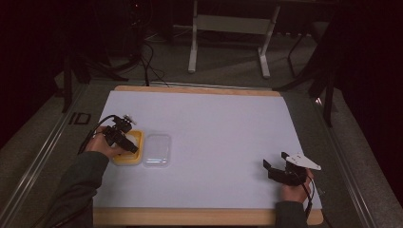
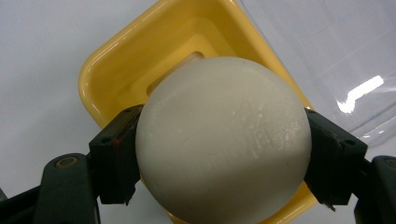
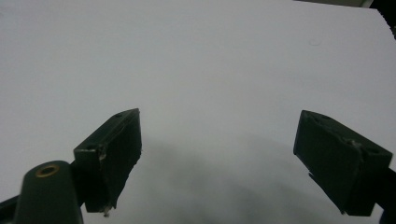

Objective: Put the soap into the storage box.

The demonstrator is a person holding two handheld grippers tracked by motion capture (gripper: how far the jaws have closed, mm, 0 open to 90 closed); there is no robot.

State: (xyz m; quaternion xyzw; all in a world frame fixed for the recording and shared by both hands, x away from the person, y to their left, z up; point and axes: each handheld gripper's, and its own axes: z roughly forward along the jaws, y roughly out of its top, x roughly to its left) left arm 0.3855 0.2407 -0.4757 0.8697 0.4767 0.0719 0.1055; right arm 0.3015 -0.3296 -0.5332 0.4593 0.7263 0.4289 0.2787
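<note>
The left gripper (image 2: 223, 154) is squeezing a white ball (image 2: 223, 140) between its two black jaws, one pad pressing on each side of it, and it is holding that ball right over a yellow tray (image 2: 116, 60). In the left gripper view the tray is showing behind the ball from about nine o'clock round to one o'clock, with a raised step inside its floor, and whether the ball is touching the tray or hanging just above it cannot be told. A clear lid (image 2: 336, 56) is lying just beside the tray, at about two o'clock from the ball. In the high view the left gripper (image 1: 124, 138) is sitting over the yellow tray (image 1: 138, 135) near the nine o'clock edge of the white table (image 1: 223, 133), and the clear lid (image 1: 157, 150) is lying against the tray at its three o'clock side. The right gripper (image 1: 275, 167) is resting well apart from all this, toward five o'clock on the table. In the right gripper view the right gripper (image 3: 217, 158) is standing with its jaws wide apart, nothing between them but bare white table (image 3: 210, 60).
</note>
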